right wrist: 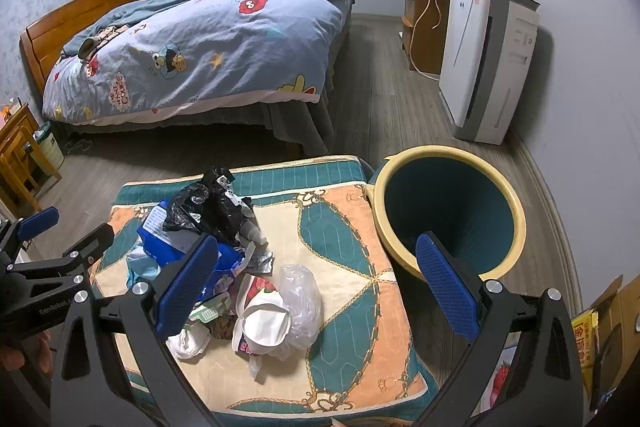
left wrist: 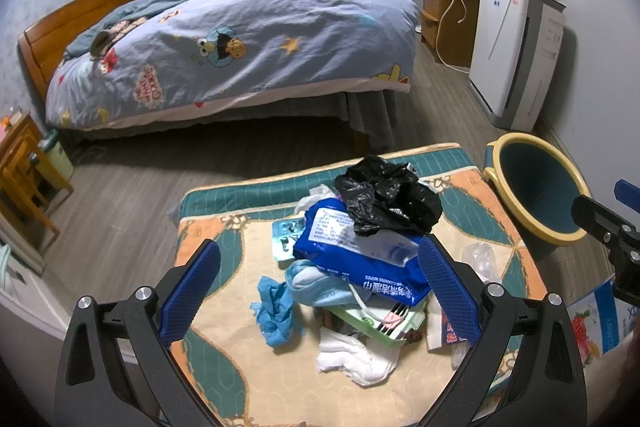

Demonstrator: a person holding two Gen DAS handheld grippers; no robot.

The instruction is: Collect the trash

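- Trash pile [left wrist: 360,259] sits mid-frame on a patterned cushion [left wrist: 240,367]: black plastic bag [left wrist: 388,199] on top of a blue wipes pack [left wrist: 352,251], plus a crumpled white tissue [left wrist: 352,355] and a light blue rag [left wrist: 276,311].
- Left gripper [left wrist: 320,291] is wide open, holding nothing, hovering over the pile.
- Right gripper [right wrist: 316,283] is wide open too, empty, above a clear plastic bag [right wrist: 300,291].
- Teal bin [right wrist: 452,211] with a yellow rim stands just beside the cushion, center right of the right wrist view.
- Bed [left wrist: 240,39] fills the upper left.
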